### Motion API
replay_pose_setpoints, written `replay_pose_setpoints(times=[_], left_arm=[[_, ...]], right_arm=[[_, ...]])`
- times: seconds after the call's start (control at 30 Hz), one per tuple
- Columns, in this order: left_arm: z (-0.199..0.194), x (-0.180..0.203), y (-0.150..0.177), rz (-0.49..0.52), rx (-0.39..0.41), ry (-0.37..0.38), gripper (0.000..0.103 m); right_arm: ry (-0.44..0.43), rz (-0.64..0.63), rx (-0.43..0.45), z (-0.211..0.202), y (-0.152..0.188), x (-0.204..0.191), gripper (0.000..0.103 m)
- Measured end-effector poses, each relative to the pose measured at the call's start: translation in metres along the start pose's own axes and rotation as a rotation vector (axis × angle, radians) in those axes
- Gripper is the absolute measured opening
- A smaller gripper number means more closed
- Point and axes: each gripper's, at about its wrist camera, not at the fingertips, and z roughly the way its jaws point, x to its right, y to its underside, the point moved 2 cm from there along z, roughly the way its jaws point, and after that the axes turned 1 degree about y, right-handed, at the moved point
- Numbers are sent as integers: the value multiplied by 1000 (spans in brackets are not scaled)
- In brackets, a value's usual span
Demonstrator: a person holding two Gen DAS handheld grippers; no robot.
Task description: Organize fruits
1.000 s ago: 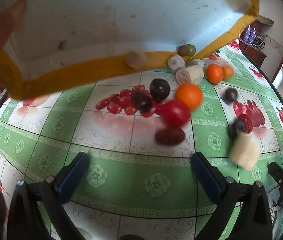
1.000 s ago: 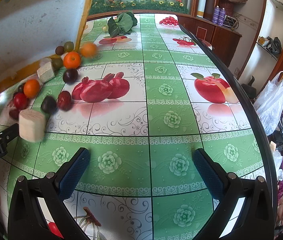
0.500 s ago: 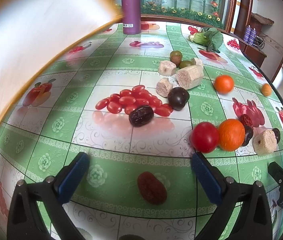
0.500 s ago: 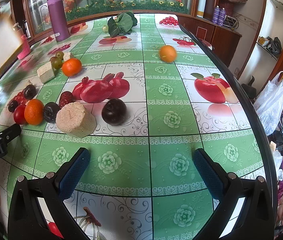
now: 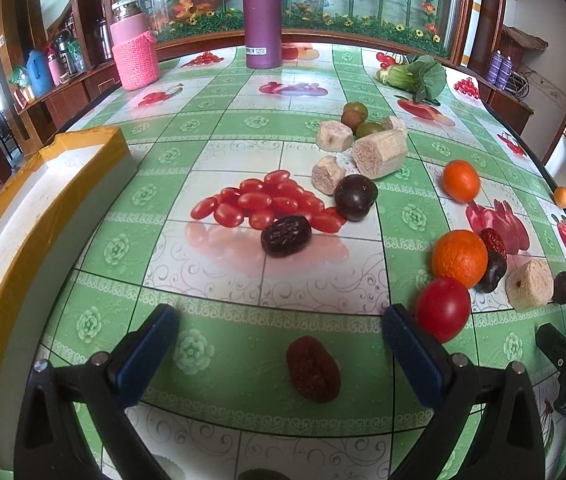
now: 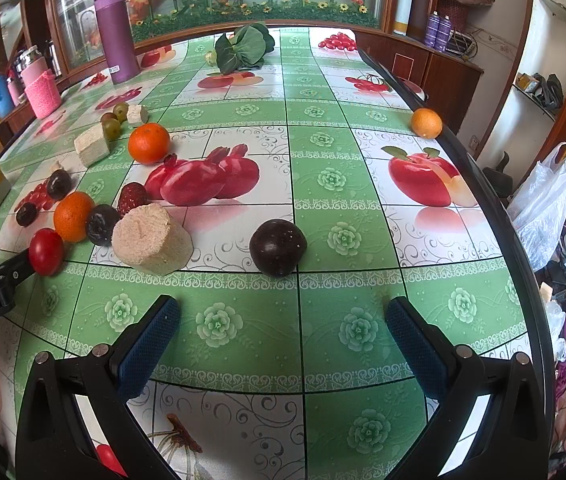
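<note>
Both grippers sit wide open over the tablecloth (image 5: 211, 272), holding nothing. Between my left gripper (image 5: 279, 340) fingers lies a red date (image 5: 313, 369) on a green square. Just past the right fingertip (image 5: 407, 336) there's a tomato (image 5: 443, 309) touching an orange (image 5: 459, 258), with a dark plum (image 5: 491, 272) and a sugarcane chunk (image 5: 530, 285) beside them. Further out I see a dark date (image 5: 286, 236) right against a pile of cherry tomatoes (image 5: 267, 204), then more cane pieces (image 5: 379, 153) and green fruits (image 5: 355, 114). Off to the left is the yellow-taped foam box (image 5: 23, 216).

My right gripper (image 6: 283, 340) has one plum (image 6: 278, 247) just ahead, apart from the rest. Way out, a small orange (image 6: 426, 123) sits at the table edge, and a purple bottle (image 6: 116, 32) stands at the far end.
</note>
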Motion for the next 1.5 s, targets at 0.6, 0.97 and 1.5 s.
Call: replay_pose_setpoints(times=[0.6, 0.97, 1.5], left_arm=[[0, 0, 0, 2, 0, 2, 103], [-29, -3, 5, 60, 80, -5, 103], [-99, -52, 17, 26, 204, 26, 103]], right_arm=[[18, 12, 1, 1, -3, 0, 103], [20, 14, 131, -45, -8, -27, 103], [-26, -27, 210, -103, 13, -69, 103]])
